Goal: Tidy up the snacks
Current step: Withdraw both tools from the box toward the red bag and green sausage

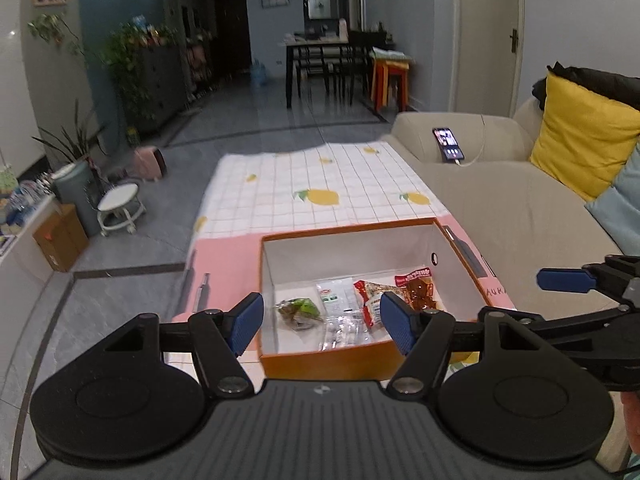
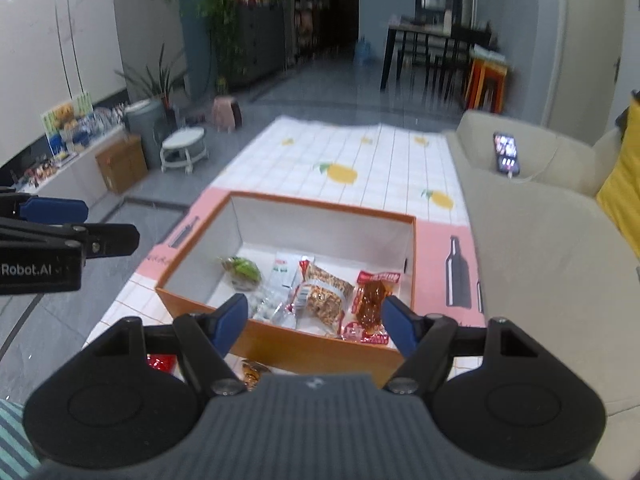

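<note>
Hovering wide open and empty, the left claw [image 1: 322,322] and right claw [image 2: 310,320] hold nothing. Ahead of both sits the orange box [image 1: 280,356] of snack packets [image 2: 324,294].

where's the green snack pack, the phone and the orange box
green snack pack [image 1: 301,309]: left wrist view, wrapper middle
phone [image 1: 448,143]: left wrist view, lit screen
orange box [image 2: 320,350]: right wrist view, near outer wall

Left gripper [image 1: 322,326]: jaws spread wide, nothing between the blue pads [image 1: 245,323], tilted downward.
Right gripper [image 2: 311,322]: jaws spread wide too, blue pads [image 2: 229,318] bare, angled down the same way.
Side by side: each shows at the edge of the other's view, level with one another and apart.
Hand: a sliver shows at the lower right edge of the left view; grip unclear.
</note>
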